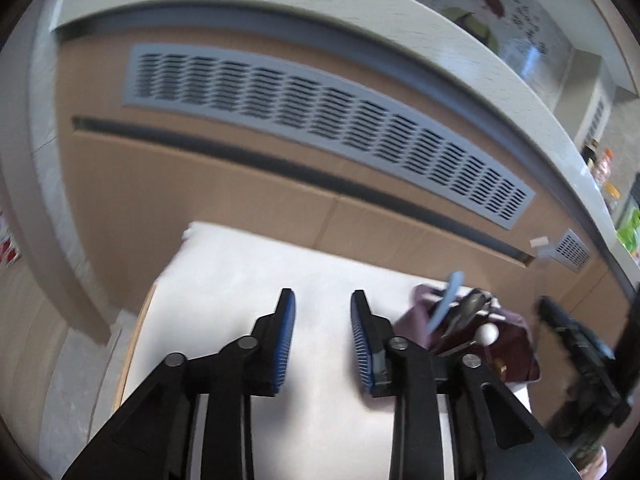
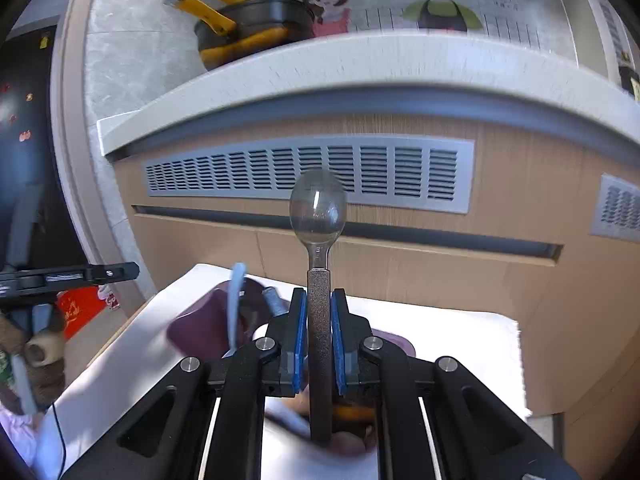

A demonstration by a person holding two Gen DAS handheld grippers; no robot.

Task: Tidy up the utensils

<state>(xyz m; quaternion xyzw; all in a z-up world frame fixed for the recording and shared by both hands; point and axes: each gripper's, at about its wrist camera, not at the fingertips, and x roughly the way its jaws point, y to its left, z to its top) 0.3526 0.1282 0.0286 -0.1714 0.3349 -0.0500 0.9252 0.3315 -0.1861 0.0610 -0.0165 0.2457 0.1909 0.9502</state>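
My right gripper (image 2: 319, 312) is shut on a spoon's grey textured handle (image 2: 319, 332); its clear bowl (image 2: 317, 210) points up above the white table (image 2: 460, 340). Below it sits a dark purple utensil holder (image 2: 192, 328) with a light blue utensil (image 2: 235, 304) and a grey handle (image 2: 274, 300) in it. My left gripper (image 1: 323, 320) is open and empty over the white table (image 1: 240, 280). The purple holder (image 1: 516, 344) lies to its right, holding a light blue utensil (image 1: 444, 304), a metal spoon (image 1: 472, 304) and a white-tipped piece (image 1: 488, 334).
A wood-panelled counter front with a grey vent grille (image 2: 312, 172) stands just behind the table. A black and yellow pan (image 2: 248, 24) sits on the countertop. The other gripper shows at the left of the right wrist view (image 2: 72, 274) and at the right of the left wrist view (image 1: 576, 344).
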